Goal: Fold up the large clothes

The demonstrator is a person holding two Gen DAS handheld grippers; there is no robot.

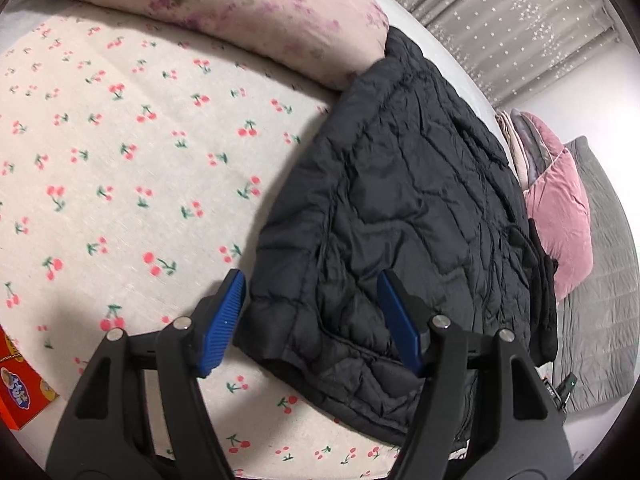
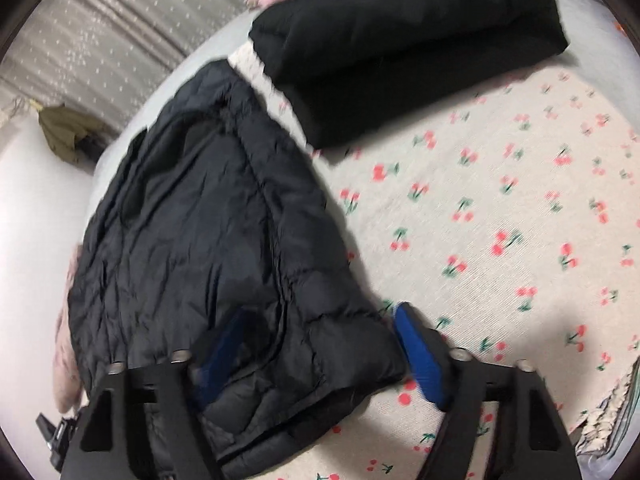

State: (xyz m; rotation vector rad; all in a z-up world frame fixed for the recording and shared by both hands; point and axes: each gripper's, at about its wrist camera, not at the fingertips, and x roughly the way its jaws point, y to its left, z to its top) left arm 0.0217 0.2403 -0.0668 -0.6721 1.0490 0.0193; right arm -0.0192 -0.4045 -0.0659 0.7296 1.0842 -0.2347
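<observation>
Right gripper (image 2: 316, 320), jaws apart, over quilted dark jacket (image 2: 200, 232) on cherry-print sheet (image 2: 500, 208).

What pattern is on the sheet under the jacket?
Cream sheet printed with small red cherries and green stems, clearest in the left wrist view.

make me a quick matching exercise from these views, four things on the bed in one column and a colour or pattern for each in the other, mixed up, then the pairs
Things:
1. puffer jacket
2. sheet
3. cushion
4. box

Colours or patterns:
A. red
B. dark quilted
C. pink velvet
D. cream with cherries

Pairs: 1-B, 2-D, 3-C, 4-A
</observation>
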